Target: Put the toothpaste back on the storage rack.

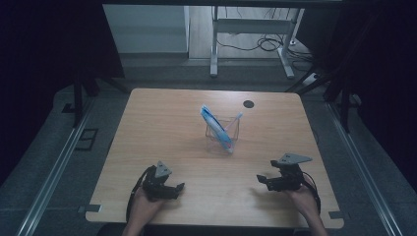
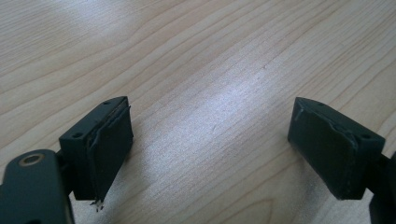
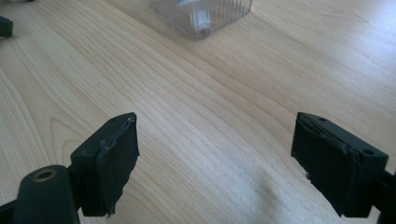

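I have both grippers parked near the table's (image 1: 162,105) front edge, one toward each front corner. The left gripper (image 1: 178,189) sits low over the wood toward the front-left corner. In its own view the jaws stand wide apart with nothing between them, and bare wood grain shows through the gap (image 2: 210,140). The right gripper (image 1: 262,180) sits toward the front-right corner, jaws turned inward toward the table's middle. Its own view likewise shows the jaws spread wide and empty (image 3: 215,158).

The item nearest to both is a clear ribbed plastic holder (image 1: 221,132) standing at about the middle of the table, well apart from either gripper. Its lower corner shows at the top edge of the right gripper view (image 3: 201,16). A blue and white flat packet (image 1: 215,126) stands in it, leaning so that its top tips toward the table's rear-left. A thin pale blue stick (image 1: 235,122) leans the opposite way, toward the rear-right. What the packet contains I cannot read. A dark round cable port (image 1: 249,103) sits near the rear edge.

My judgement: both grippers are held open and back in a ready stance, leaving a clear approach to the holder. The right gripper is already aimed roughly at it, so I would expect it to lead.
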Available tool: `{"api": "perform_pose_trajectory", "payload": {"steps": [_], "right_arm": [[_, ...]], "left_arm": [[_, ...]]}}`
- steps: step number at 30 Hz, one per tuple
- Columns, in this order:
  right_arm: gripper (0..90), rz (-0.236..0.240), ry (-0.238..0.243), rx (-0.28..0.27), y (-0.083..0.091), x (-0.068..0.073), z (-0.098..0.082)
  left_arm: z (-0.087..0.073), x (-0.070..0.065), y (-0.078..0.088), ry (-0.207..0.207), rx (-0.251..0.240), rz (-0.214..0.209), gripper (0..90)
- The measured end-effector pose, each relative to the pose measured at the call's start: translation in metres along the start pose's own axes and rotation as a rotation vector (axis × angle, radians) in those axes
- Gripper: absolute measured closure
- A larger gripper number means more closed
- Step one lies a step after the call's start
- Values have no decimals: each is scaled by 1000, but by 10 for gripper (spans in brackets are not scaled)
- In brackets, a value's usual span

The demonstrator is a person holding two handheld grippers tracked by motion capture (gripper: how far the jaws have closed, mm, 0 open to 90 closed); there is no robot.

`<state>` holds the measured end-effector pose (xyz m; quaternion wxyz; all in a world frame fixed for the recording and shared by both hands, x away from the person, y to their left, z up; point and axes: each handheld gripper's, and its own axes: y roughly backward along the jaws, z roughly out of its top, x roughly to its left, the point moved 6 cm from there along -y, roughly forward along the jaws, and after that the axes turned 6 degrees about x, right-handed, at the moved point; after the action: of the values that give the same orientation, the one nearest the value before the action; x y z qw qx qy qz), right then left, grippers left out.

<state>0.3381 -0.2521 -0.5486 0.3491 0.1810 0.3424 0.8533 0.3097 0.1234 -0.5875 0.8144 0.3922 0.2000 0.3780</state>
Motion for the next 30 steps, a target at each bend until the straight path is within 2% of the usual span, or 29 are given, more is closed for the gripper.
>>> {"api": "perform_pose_trajectory", "payload": {"steps": [13, 25, 30], "right_arm": [[149, -17, -7, 29, -4, -1, -18], [142, -37, 13, 74, -14, 0, -32], [138, -49, 22, 63, -15, 1, -33]], "left_arm": [[0, 0, 0, 0, 0, 0, 140], [0, 0, 0, 0, 0, 0, 140], [0, 0, 0, 0, 0, 0, 140]]}}
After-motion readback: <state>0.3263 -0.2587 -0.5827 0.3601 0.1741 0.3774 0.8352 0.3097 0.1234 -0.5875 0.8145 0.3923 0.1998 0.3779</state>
